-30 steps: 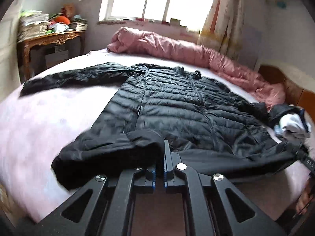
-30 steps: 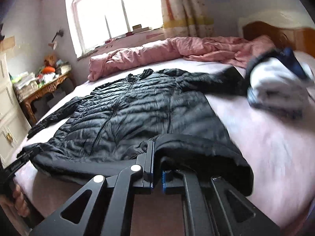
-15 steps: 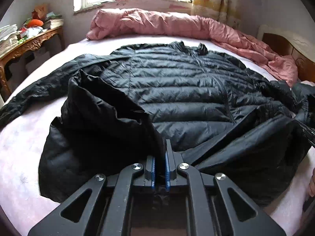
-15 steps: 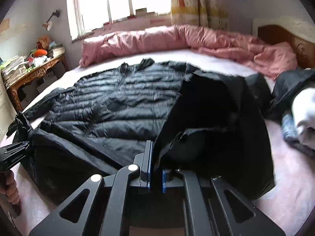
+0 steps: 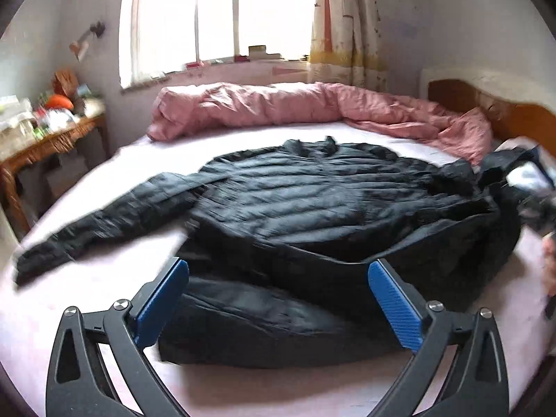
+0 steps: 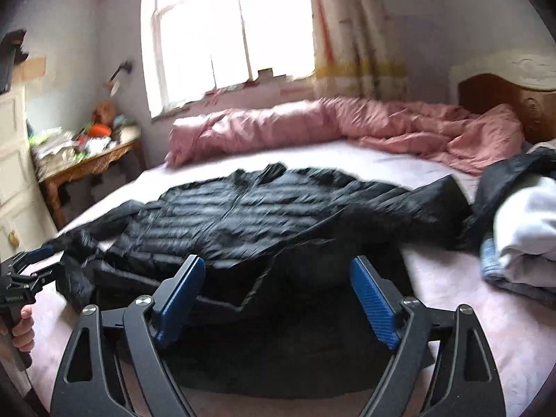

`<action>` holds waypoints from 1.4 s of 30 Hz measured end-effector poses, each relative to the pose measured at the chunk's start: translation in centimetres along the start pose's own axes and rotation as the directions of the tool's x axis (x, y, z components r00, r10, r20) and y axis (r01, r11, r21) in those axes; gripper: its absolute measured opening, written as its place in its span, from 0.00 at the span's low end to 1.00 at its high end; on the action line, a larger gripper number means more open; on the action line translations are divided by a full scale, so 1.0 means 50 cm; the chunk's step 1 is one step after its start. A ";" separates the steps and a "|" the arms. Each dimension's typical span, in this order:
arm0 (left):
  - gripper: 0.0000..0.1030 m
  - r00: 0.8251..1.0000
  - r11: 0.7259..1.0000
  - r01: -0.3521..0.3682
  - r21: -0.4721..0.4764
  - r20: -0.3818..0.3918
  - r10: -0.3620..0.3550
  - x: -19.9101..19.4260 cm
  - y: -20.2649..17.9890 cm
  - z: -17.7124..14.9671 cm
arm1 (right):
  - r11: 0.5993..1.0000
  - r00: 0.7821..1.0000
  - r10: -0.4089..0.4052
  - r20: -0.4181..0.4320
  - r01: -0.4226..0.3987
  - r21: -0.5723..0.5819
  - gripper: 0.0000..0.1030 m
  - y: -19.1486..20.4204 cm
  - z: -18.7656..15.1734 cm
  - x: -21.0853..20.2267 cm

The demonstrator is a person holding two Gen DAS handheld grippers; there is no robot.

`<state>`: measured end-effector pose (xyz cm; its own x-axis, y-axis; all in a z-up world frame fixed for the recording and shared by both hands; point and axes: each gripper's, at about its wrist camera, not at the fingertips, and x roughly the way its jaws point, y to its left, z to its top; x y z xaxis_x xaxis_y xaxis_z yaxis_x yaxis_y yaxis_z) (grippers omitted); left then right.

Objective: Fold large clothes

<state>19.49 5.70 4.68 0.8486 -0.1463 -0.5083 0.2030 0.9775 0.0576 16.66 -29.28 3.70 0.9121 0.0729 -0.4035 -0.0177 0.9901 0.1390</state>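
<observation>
pink duvet (image 5: 312, 111), cluttered wooden table (image 6: 87, 160), curtain (image 5: 347, 24)

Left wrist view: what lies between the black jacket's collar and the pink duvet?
Only bare bed sheet separates the jacket collar from the duvet; the right wrist view shows the same.

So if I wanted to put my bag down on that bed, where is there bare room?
Bare sheet lies between the pink duvet and the black jacket's collar, and beside its outstretched sleeve. It is crowded near the folded clothes pile.
</observation>
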 end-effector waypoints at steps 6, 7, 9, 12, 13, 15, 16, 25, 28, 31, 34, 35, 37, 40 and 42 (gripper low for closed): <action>1.00 0.996 0.997 -0.032 -0.064 -0.086 0.027 0.040 0.079 -0.003 | 0.989 0.990 -0.140 -0.009 0.140 0.046 0.86 -0.083 0.000 -0.004; 1.00 0.992 0.998 -0.051 -0.040 -0.115 0.046 0.050 0.085 -0.005 | 0.986 0.987 -0.160 -0.021 0.161 0.041 0.86 -0.096 -0.003 0.001; 1.00 0.982 0.989 -0.145 0.035 -0.119 0.148 0.063 0.085 -0.018 | 0.984 0.982 -0.174 -0.070 0.176 0.026 0.86 -0.124 -0.013 0.022; 1.00 0.974 0.985 -0.161 0.063 -0.152 0.169 0.092 0.095 -0.038 | 0.988 0.974 -0.146 -0.175 0.152 0.024 0.86 -0.160 -0.032 0.064; 1.00 0.975 0.989 -0.140 0.046 -0.166 0.146 0.101 0.101 -0.044 | 0.991 0.972 -0.121 -0.202 0.131 0.038 0.86 -0.168 -0.037 0.076; 1.00 0.981 0.991 -0.129 0.020 -0.141 0.131 0.112 0.112 -0.053 | 0.994 0.969 -0.058 -0.242 0.079 0.076 0.86 -0.179 -0.048 0.095; 1.00 0.981 0.989 -0.146 0.015 -0.128 0.147 0.122 0.117 -0.057 | 0.993 0.969 -0.044 -0.241 0.070 0.097 0.85 -0.180 -0.050 0.100; 0.02 0.992 0.987 -0.084 -0.139 -0.104 0.070 0.105 0.163 -0.058 | 0.993 0.979 -0.106 -0.174 0.113 0.035 0.04 -0.138 -0.050 0.082; 0.02 0.994 0.978 -0.108 -0.179 -0.054 0.100 0.069 0.183 -0.049 | 0.985 0.981 -0.153 -0.120 0.160 0.059 0.04 -0.145 -0.039 0.053; 0.02 0.985 0.982 -0.134 -0.135 -0.124 0.117 0.093 0.171 -0.060 | 0.984 0.967 -0.169 -0.193 0.176 0.022 0.04 -0.141 -0.048 0.075; 0.08 0.965 0.983 -0.168 -0.068 -0.215 0.150 0.136 0.154 -0.076 | 0.981 0.938 -0.183 -0.294 0.195 0.011 0.05 -0.149 -0.063 0.109; 0.15 0.963 0.984 -0.165 -0.071 -0.228 0.145 0.139 0.156 -0.078 | 0.982 0.938 -0.169 -0.304 0.188 0.033 0.08 -0.159 -0.063 0.111; 0.65 0.965 0.979 -0.156 -0.132 -0.231 0.123 0.133 0.178 -0.080 | 0.979 0.942 -0.156 -0.297 0.187 0.080 0.26 -0.178 -0.063 0.101; 0.77 0.972 0.957 -0.096 -0.275 -0.234 0.030 0.118 0.225 -0.089 | 0.966 0.955 -0.158 -0.251 0.202 0.161 0.79 -0.203 -0.060 0.074; 0.79 0.960 0.924 -0.008 -0.383 -0.262 -0.100 0.121 0.245 -0.103 | 0.964 0.961 -0.092 -0.259 0.152 0.219 0.84 -0.216 -0.061 0.066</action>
<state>24.58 17.58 -2.10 0.6664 -0.1987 -0.7187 -0.0063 0.9623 -0.2719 18.63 -39.37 -1.89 0.7724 0.0097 -0.6351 0.2110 0.9392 0.2710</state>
